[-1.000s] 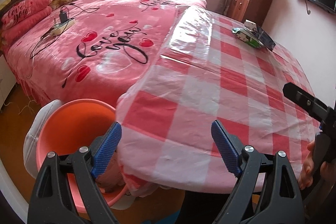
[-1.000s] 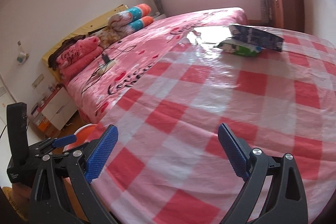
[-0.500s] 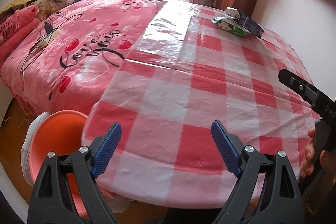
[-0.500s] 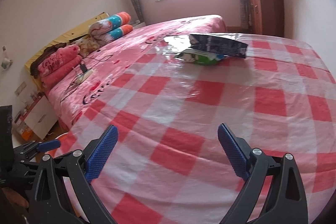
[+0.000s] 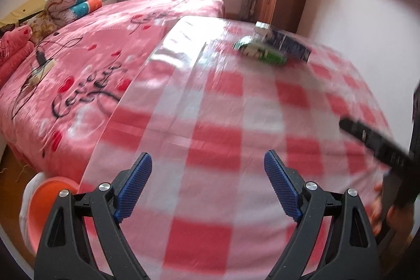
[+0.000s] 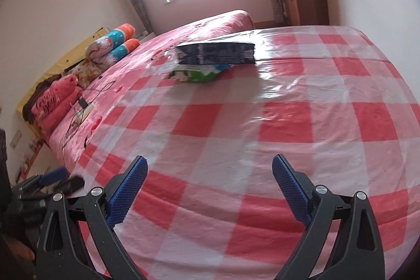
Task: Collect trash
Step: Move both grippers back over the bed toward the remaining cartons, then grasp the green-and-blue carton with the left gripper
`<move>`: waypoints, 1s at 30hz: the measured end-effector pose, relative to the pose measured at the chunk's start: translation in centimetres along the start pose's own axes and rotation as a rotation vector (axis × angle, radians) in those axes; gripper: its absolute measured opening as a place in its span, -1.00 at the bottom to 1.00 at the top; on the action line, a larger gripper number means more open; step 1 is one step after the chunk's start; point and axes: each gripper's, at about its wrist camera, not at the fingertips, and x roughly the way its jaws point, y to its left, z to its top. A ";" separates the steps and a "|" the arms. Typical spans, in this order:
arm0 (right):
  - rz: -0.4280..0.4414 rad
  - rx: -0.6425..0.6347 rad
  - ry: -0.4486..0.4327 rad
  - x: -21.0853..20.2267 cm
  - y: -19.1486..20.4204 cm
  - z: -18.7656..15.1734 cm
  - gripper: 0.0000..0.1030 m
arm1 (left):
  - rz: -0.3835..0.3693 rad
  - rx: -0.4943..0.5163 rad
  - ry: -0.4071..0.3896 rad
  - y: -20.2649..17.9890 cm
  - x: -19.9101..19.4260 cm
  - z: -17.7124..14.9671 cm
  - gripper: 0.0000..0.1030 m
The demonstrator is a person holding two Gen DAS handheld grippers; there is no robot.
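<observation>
here both tools angle down over the near edge of the table [image 6: 288, 122], whose glossy plastic cloth is checked red and white. the left gripper [image 5: 207, 188] has its ribbed blue pads spread wide with nothing between them; the right gripper [image 6: 208, 188] is likewise spread and empty. far across the cloth a flat dark packet [image 6: 215, 54] lies on top of a crumpled green and white wrapper [image 6: 197, 74]. beside the table's near left corner sits a smooth orange bin [image 5: 50, 198].
</observation>
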 end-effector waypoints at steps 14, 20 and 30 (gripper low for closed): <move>0.075 0.130 0.042 0.5 -4.1 0.8 0.84 | -0.128 -0.152 -0.077 -6.2 9.9 17.8 0.70; 0.098 0.134 0.047 0.4 -4.2 0.7 0.84 | -0.113 -0.240 0.071 -7.2 17.4 22.1 0.70; 0.131 0.152 0.047 0.3 -4.7 0.8 0.84 | -0.036 -0.217 0.283 -7.7 23.1 21.9 0.68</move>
